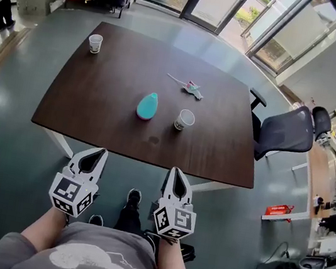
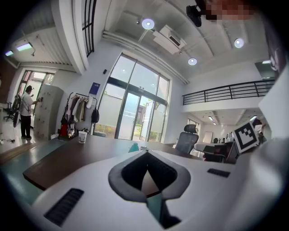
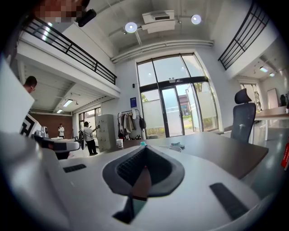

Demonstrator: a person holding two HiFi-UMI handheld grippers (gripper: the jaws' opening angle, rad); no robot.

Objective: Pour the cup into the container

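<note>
I have both tools pulled in close to my body, short of the near edge of the dark brown wooden table (image 1: 108, 108). The left gripper (image 1: 94, 158) is clenched on nothing, its 2 jaws meeting tip to tip. The right gripper (image 1: 175, 180) is the same, closed and empty. Both point roughly level toward the table.

As I read it, nothing of the pour has begun. The white paper cup (image 1: 184, 120) stands upright near the middle of the table, just beside the teal rounded container (image 1: 148, 105) on its left. A 2nd white paper cup (image 1: 94, 43) sits well apart at the far left corner. A small teal-and-pink item (image 1: 188, 88) lies beyond the near cup, too small for me to identify.

The step in hand is the reach. I would use the right gripper, since the near cup lies on its side. I'd open the jaws before arriving, come in level at mid-height, and close gently so the paper wall does not buckle. I cannot see what the cup holds or where the container's opening is, so I would check both before tipping.
</note>
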